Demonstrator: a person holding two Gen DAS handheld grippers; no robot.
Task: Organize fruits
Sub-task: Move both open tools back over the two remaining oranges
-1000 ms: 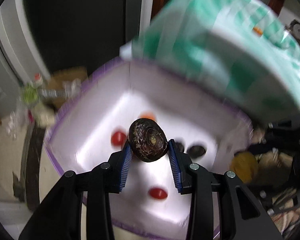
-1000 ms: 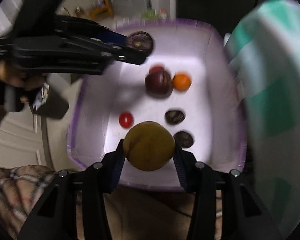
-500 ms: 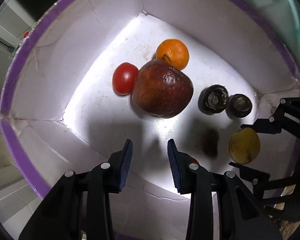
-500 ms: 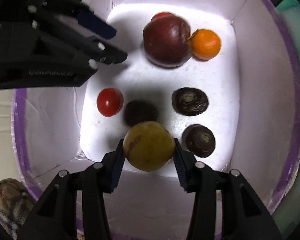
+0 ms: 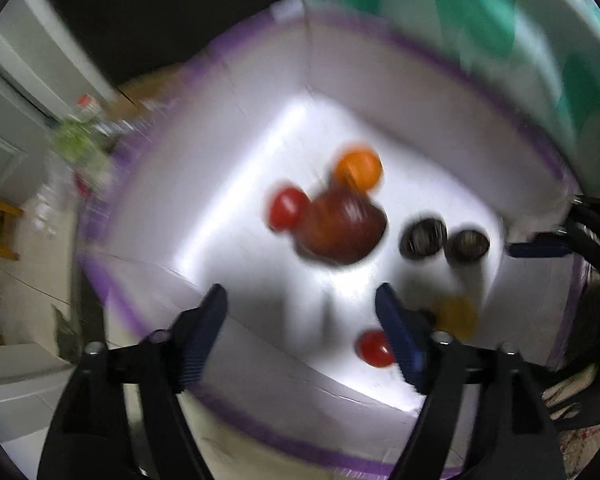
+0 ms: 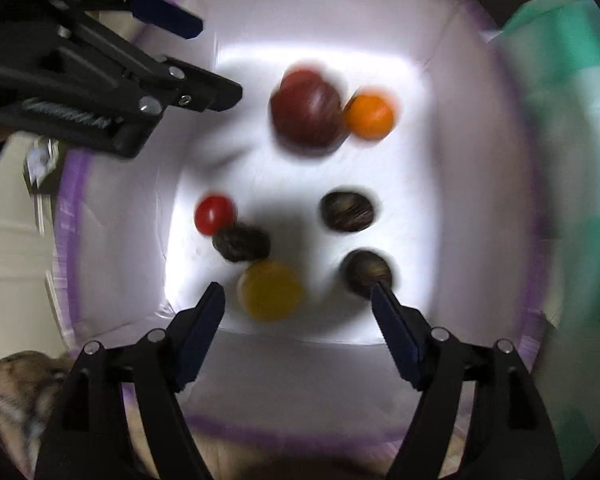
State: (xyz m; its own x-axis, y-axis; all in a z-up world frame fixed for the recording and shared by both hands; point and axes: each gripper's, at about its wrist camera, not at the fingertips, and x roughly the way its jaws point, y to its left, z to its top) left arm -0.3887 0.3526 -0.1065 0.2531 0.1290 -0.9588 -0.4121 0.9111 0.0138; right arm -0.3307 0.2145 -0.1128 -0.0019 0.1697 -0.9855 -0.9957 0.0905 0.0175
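Note:
A white box with a purple rim (image 5: 440, 68) (image 6: 476, 92) holds the fruit. Inside lie a dark red apple (image 5: 340, 226) (image 6: 306, 108), an orange (image 5: 358, 170) (image 6: 370, 117), two red tomatoes (image 5: 284, 208) (image 6: 214, 214), three dark round fruits (image 6: 346, 212) (image 6: 240, 242) (image 6: 367, 272) and a yellow fruit (image 6: 270, 290) (image 5: 456, 316). My left gripper (image 5: 300, 312) is open and empty above the box's near side. My right gripper (image 6: 296, 308) is open and empty, with the yellow fruit lying on the floor between its fingers. Both views are blurred.
A green and white bag (image 5: 500, 28) (image 6: 572, 120) lies against the far side of the box. Beyond the box's left rim I see a floor with clutter and a wooden stool (image 5: 0, 232). A plaid cloth (image 6: 16, 384) lies near the box's front corner.
The left gripper let go of the dark round fruit, then opened wider and pulled back. The right gripper opened and the yellow fruit now lies in the box.

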